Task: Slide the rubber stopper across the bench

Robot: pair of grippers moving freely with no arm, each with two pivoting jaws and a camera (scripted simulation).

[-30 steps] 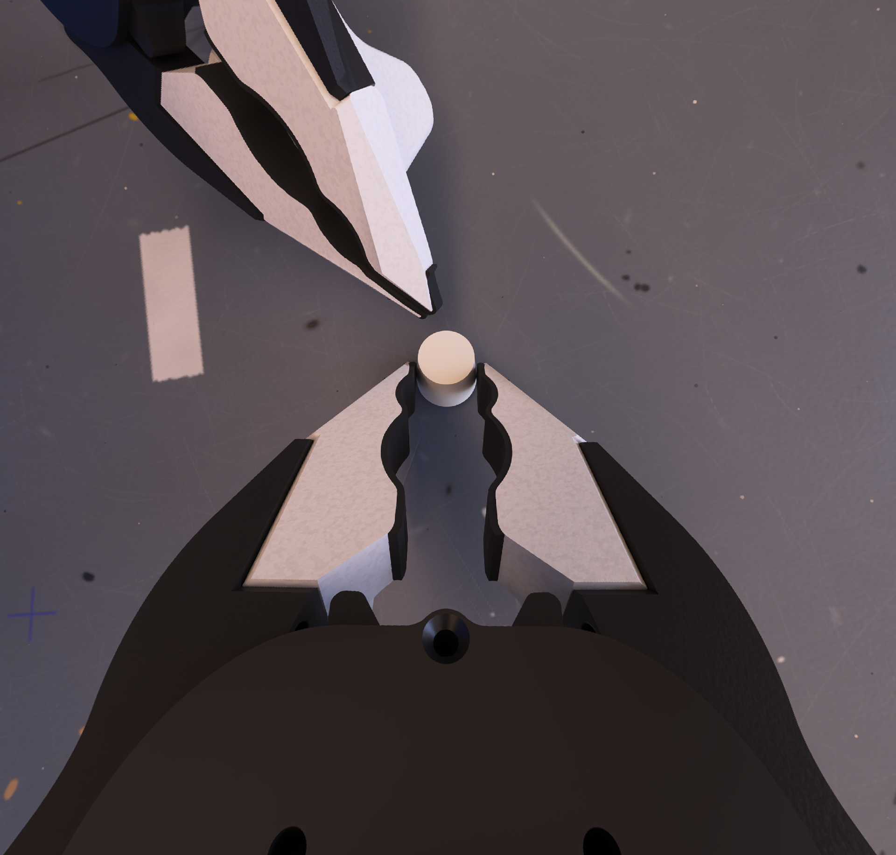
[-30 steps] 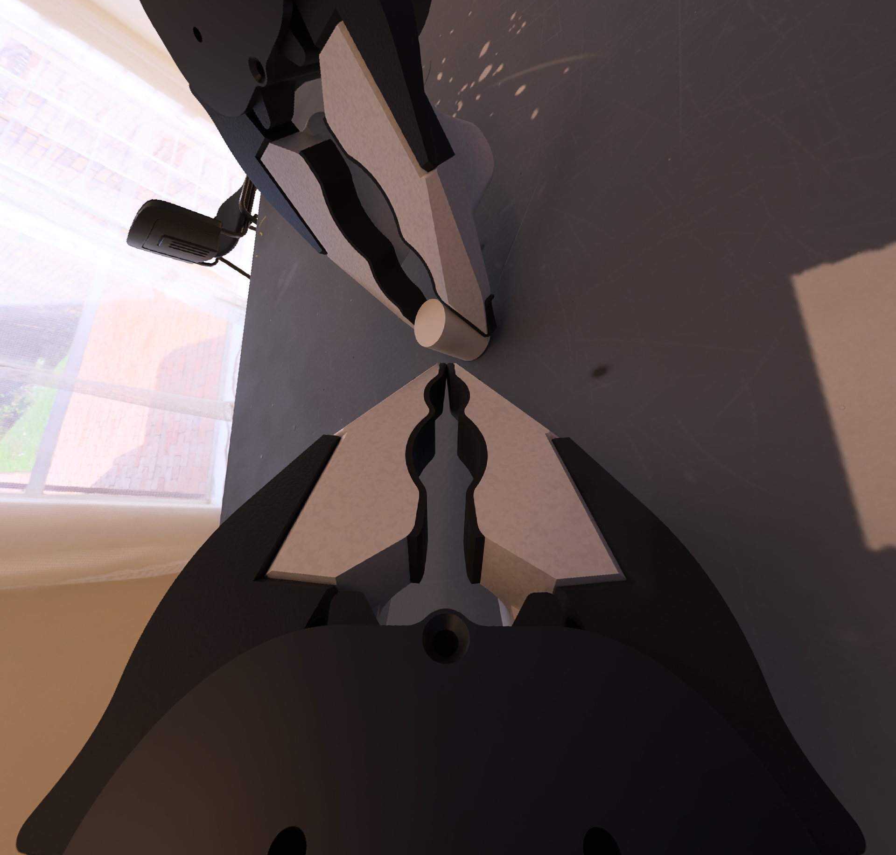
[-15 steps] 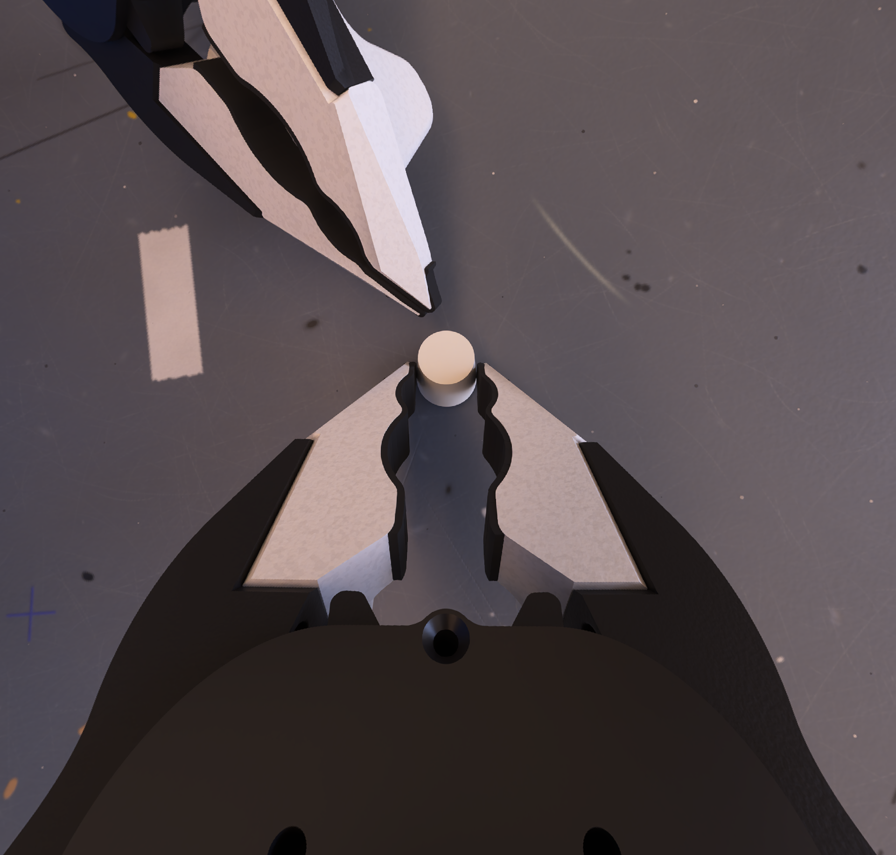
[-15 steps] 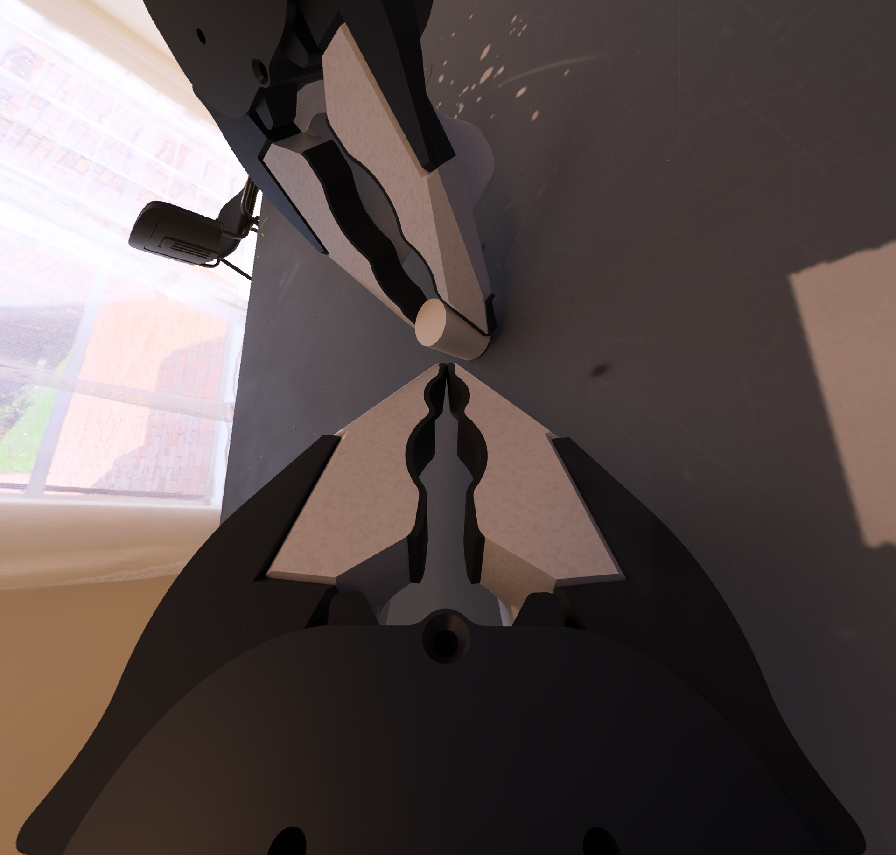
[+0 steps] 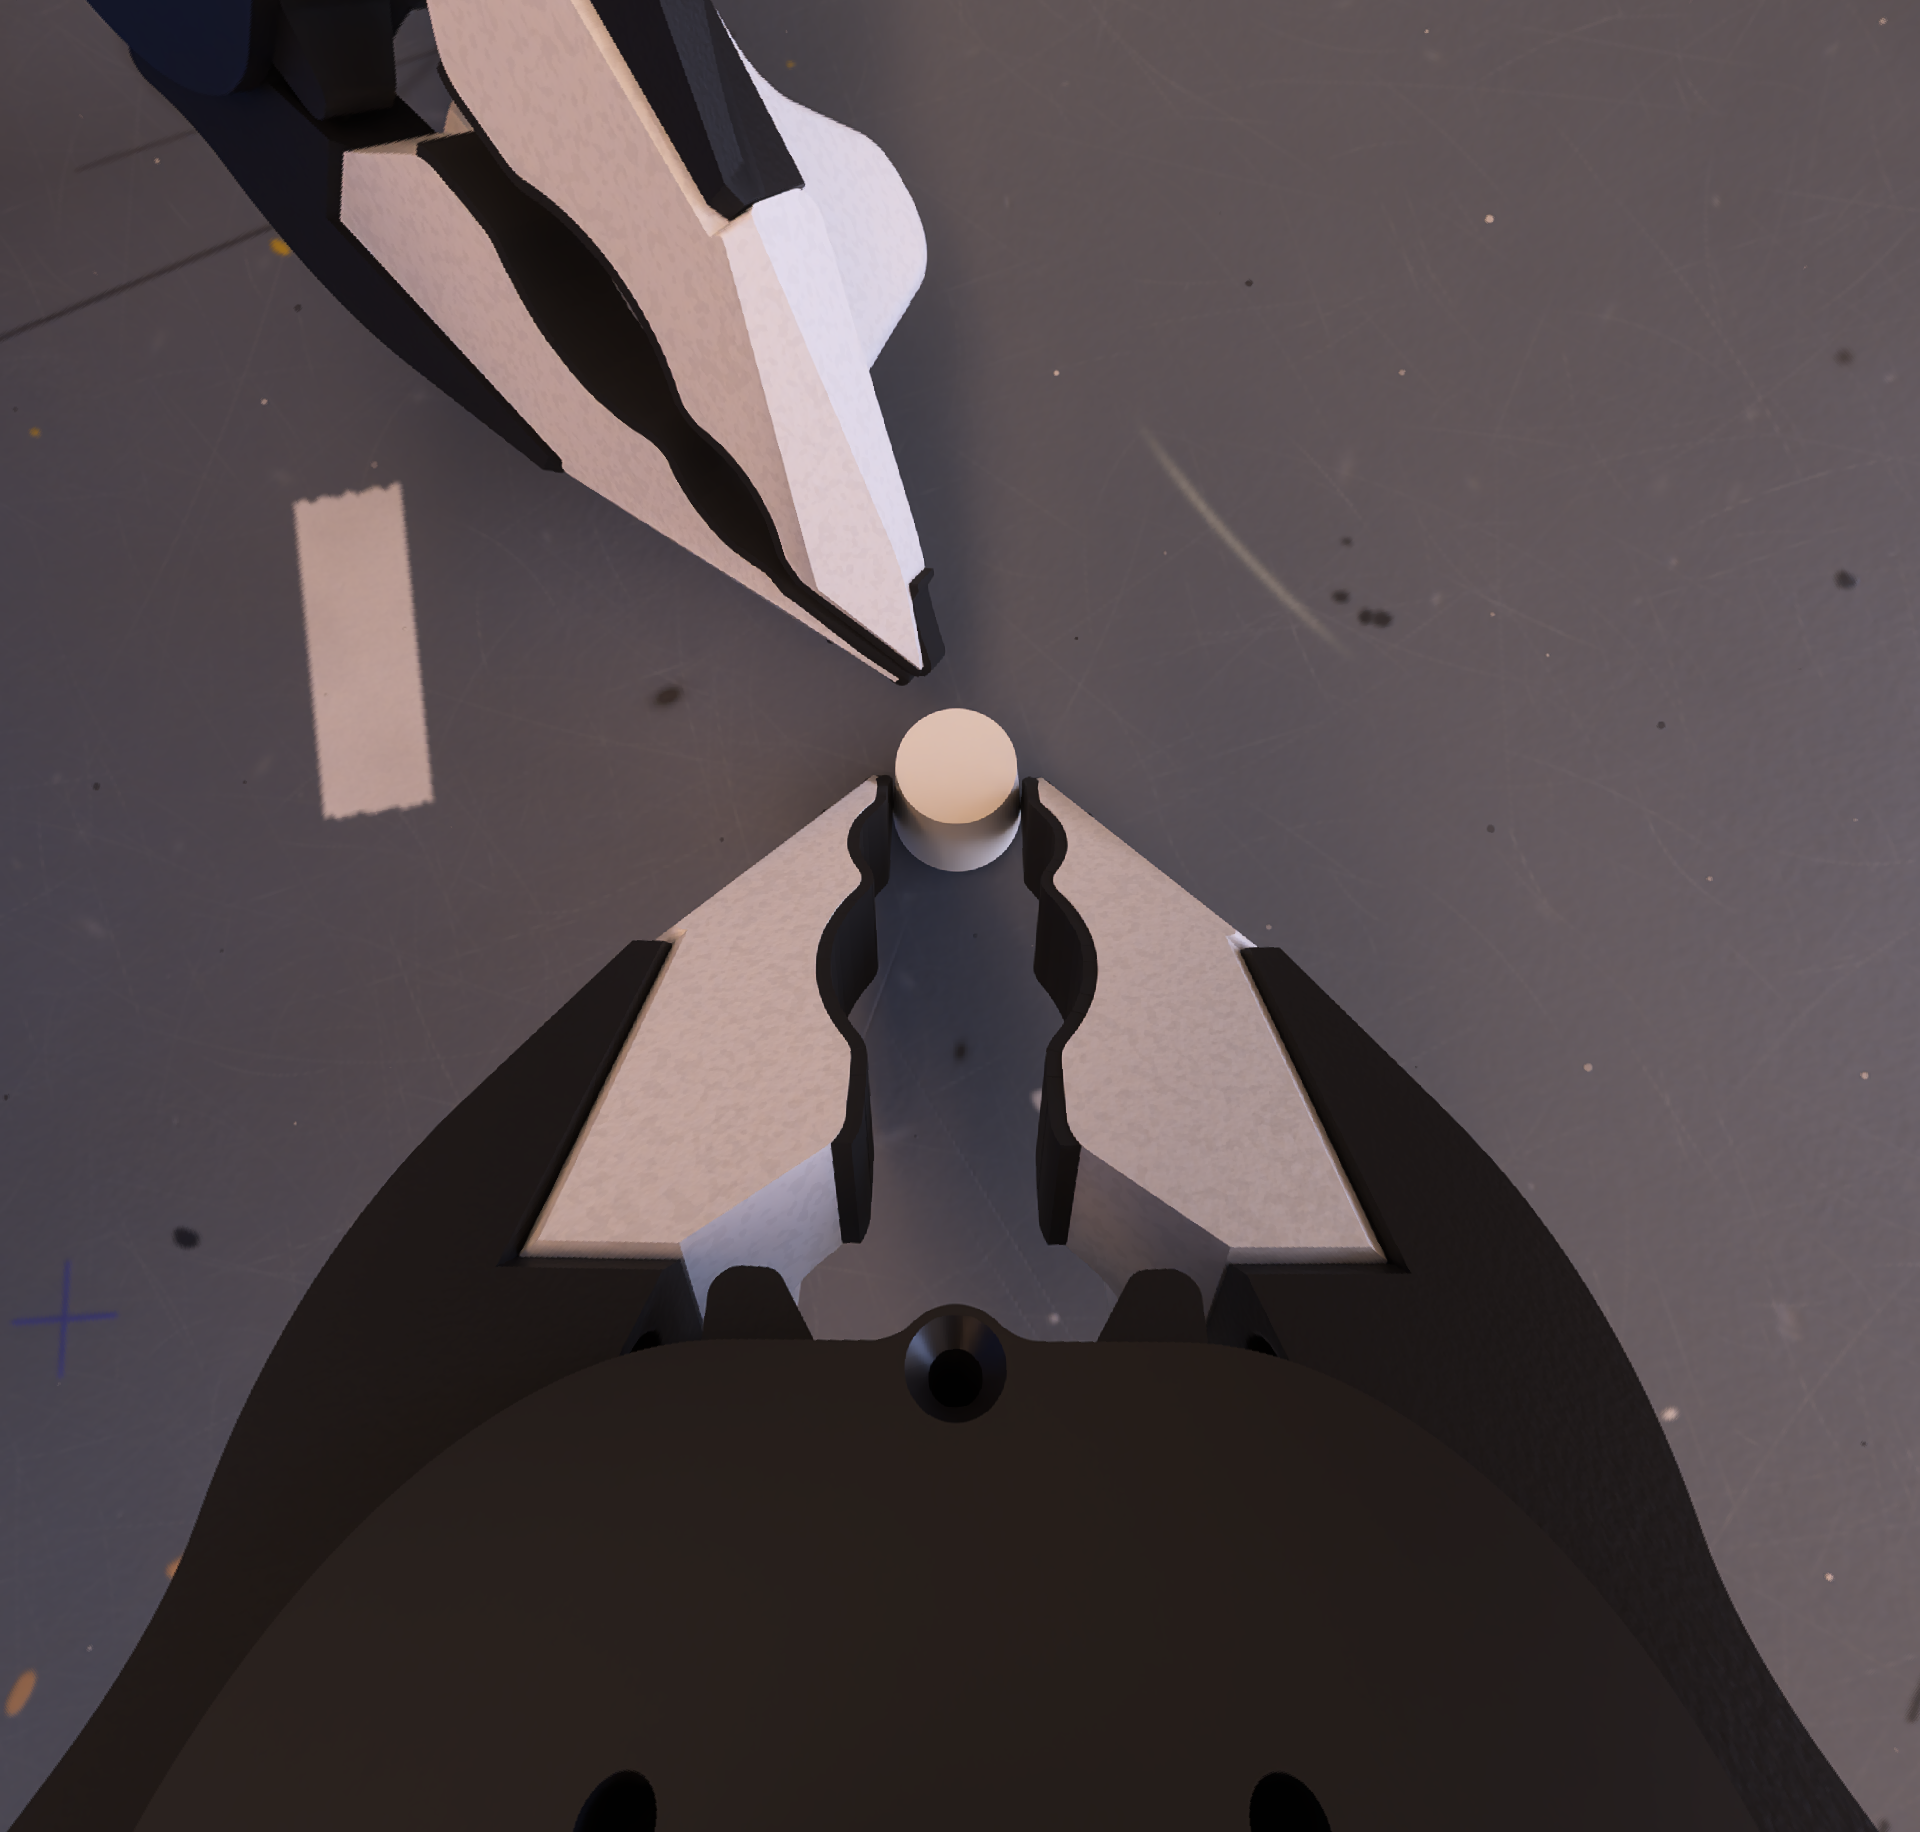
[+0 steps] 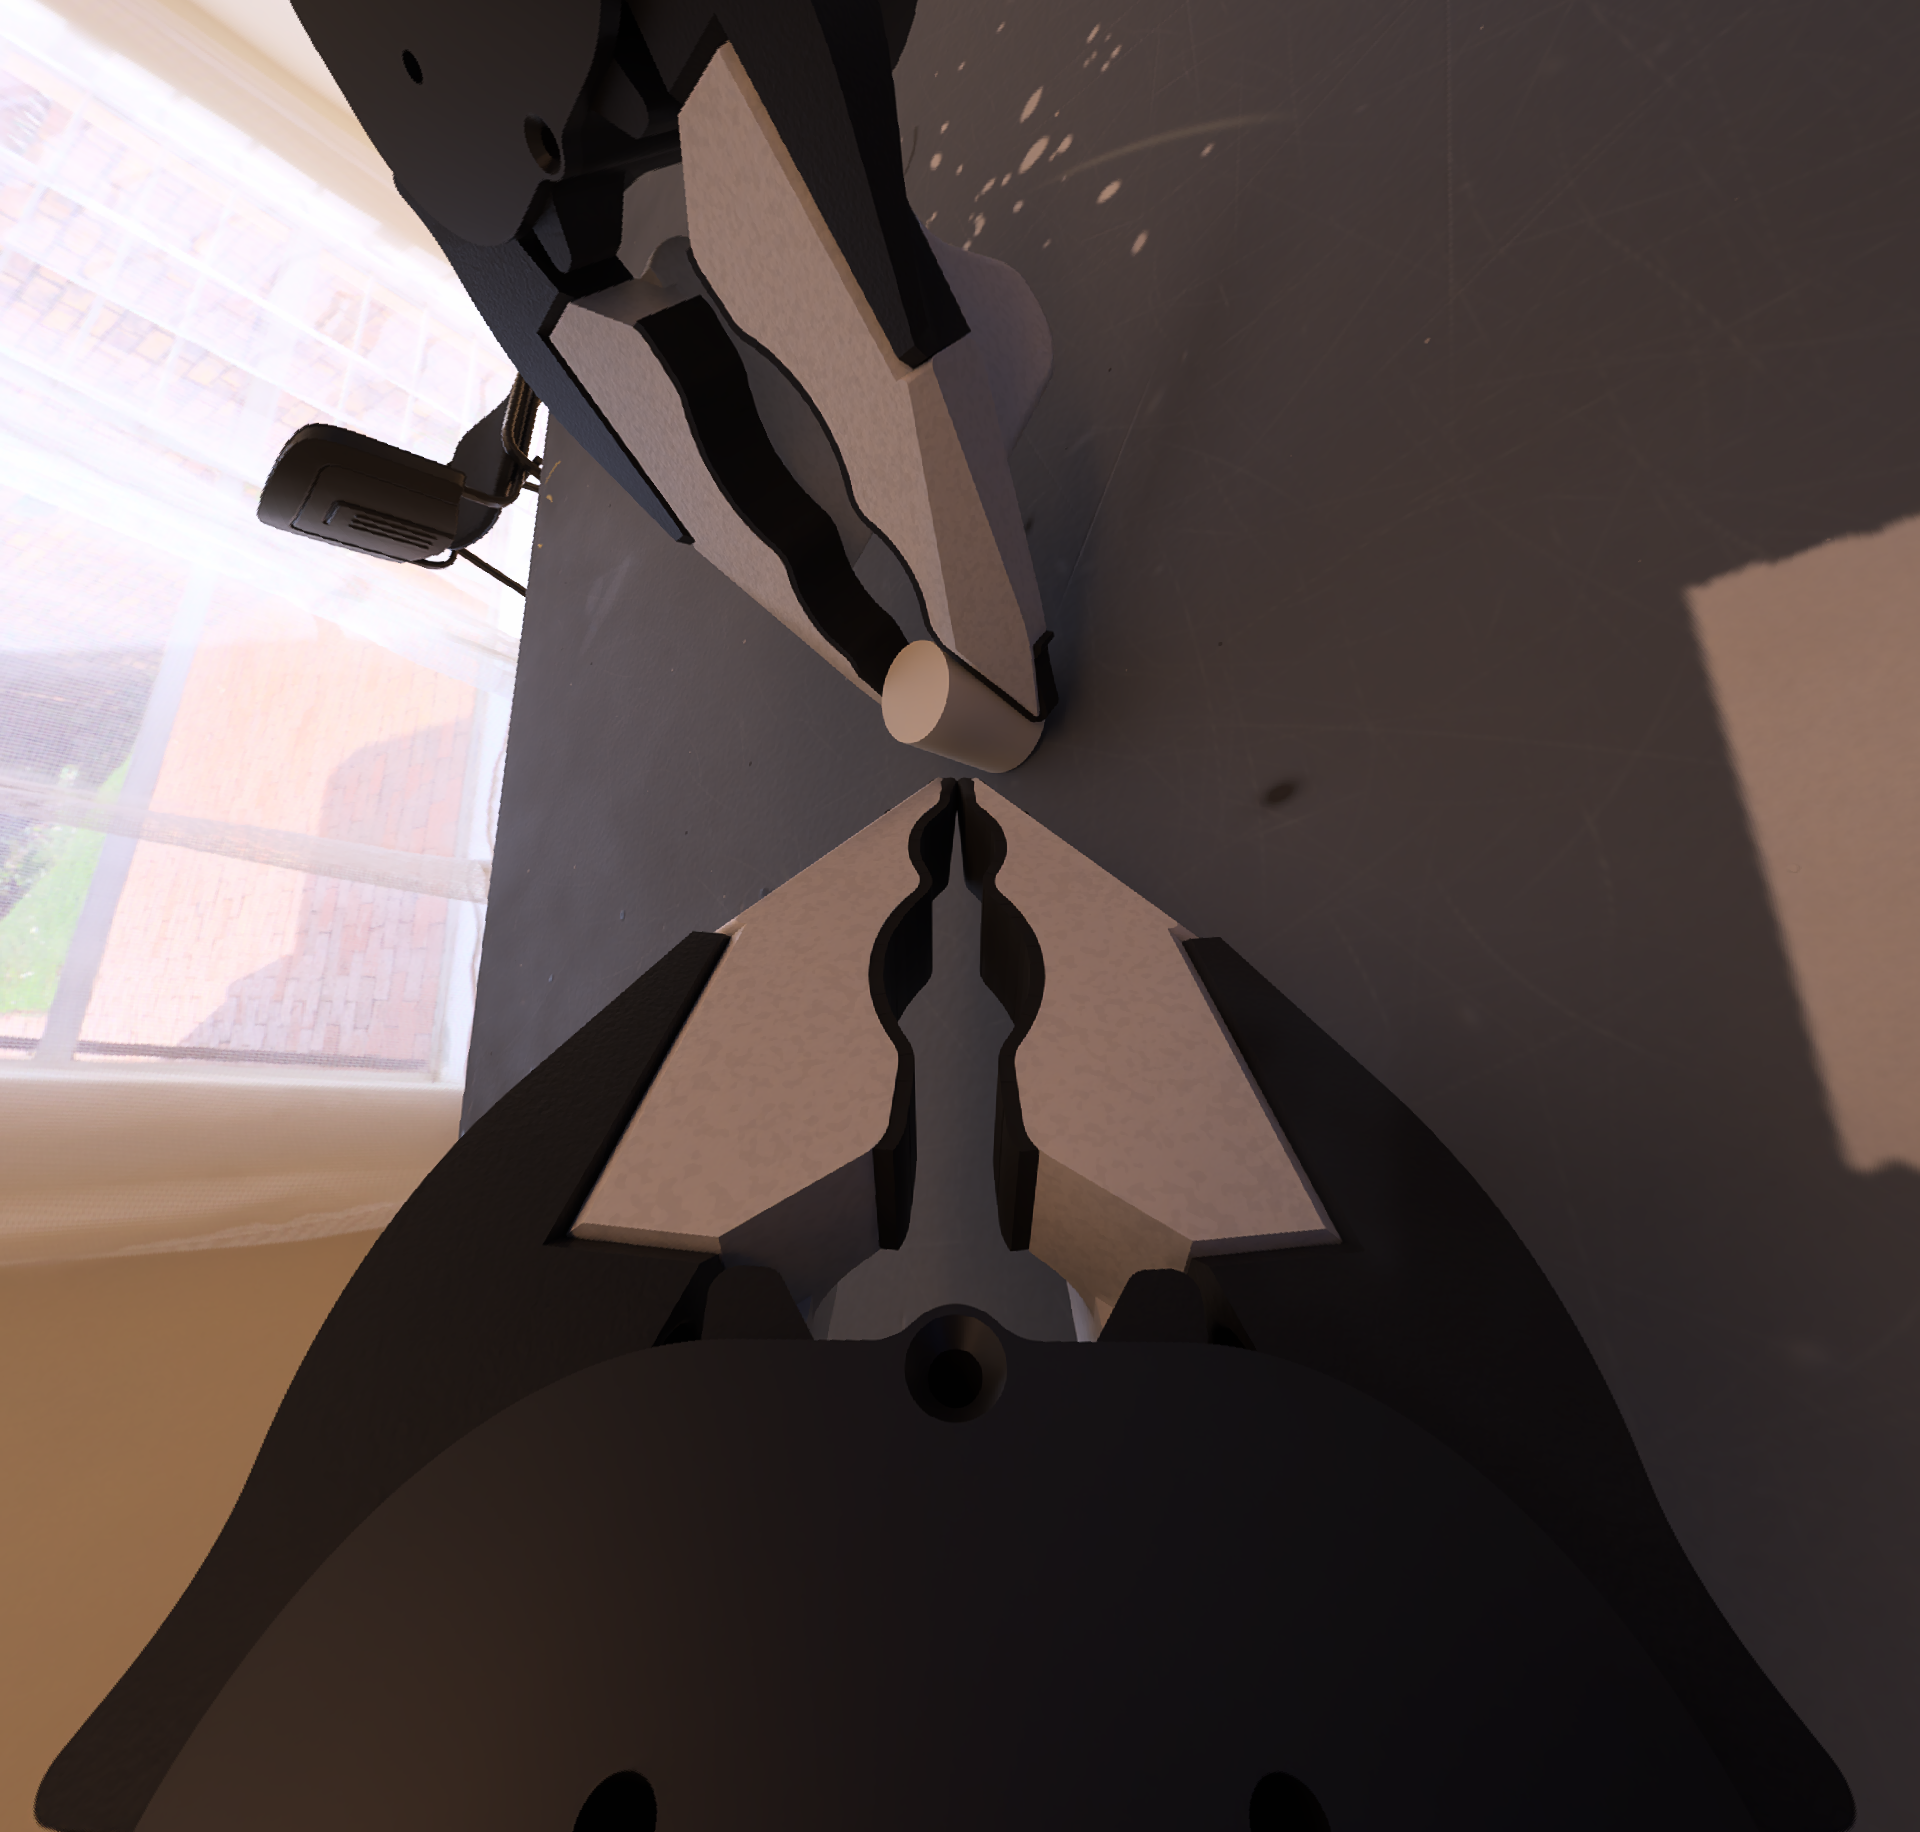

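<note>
From the left wrist view nothing has shifted over the last second: the left gripper (image 5: 956, 795) keeps its fingers (image 5: 1039, 826) clamped on the small cream-coloured cylindrical rubber stopper (image 5: 954, 783), which stands upright on the dark grey scuffed tabletop (image 5: 1455, 743). The right gripper (image 5: 914, 668) hangs just beyond it, to the far left, tips pressed together and a hair short of the stopper. A pale strip of tape (image 5: 362, 652) lies well off to the left, exactly where it was.

From the right wrist view the picture is equally frozen: the stopper (image 6: 961, 707) sits pinched in the left gripper's fingers (image 6: 977, 577), near the tabletop's window-side edge. My reading is that the slide has not begun, or has stalled.
</note>
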